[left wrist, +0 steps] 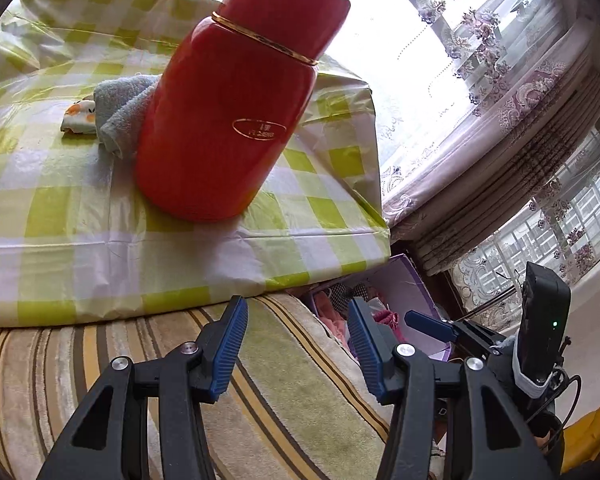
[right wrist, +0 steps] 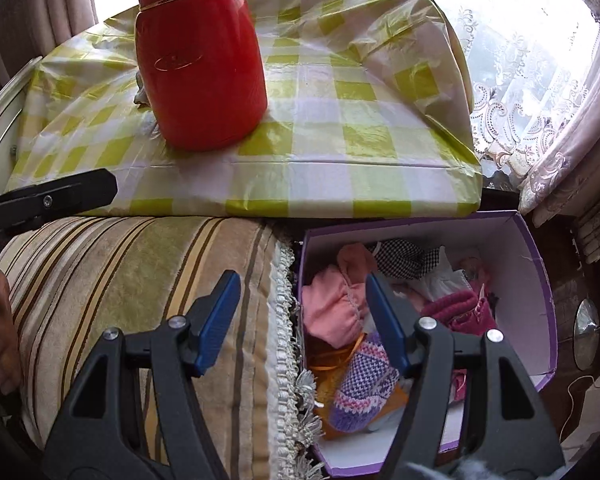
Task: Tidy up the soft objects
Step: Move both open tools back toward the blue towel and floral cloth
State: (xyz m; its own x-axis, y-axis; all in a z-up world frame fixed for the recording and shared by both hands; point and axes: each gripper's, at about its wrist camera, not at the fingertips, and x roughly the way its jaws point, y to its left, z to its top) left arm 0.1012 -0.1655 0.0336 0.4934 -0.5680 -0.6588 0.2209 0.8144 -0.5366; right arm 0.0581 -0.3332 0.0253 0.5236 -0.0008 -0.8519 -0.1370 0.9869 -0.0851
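Observation:
A light blue rolled towel [left wrist: 120, 116] lies on the green-checked table [left wrist: 60, 208], half hidden behind a red flask [left wrist: 228, 112]. A small cloth with orange print [left wrist: 78, 118] lies against the towel. My left gripper [left wrist: 296, 308] hangs open and empty over a striped cushion [left wrist: 280, 392]. My right gripper [right wrist: 302, 280] is also open and empty, straddling the cushion's fringed edge and a purple box [right wrist: 536, 280]. The box holds a pink cloth [right wrist: 332, 312], a checked cloth [right wrist: 404, 256], a magenta knit [right wrist: 460, 308] and a purple knitted sock [right wrist: 364, 384].
The red flask [right wrist: 204, 72] stands near the table's front edge. The striped cushion [right wrist: 120, 280] lies below that edge, left of the box. Lace curtains [right wrist: 540, 80] hang at the right. A hand [right wrist: 0, 332] shows at the left border.

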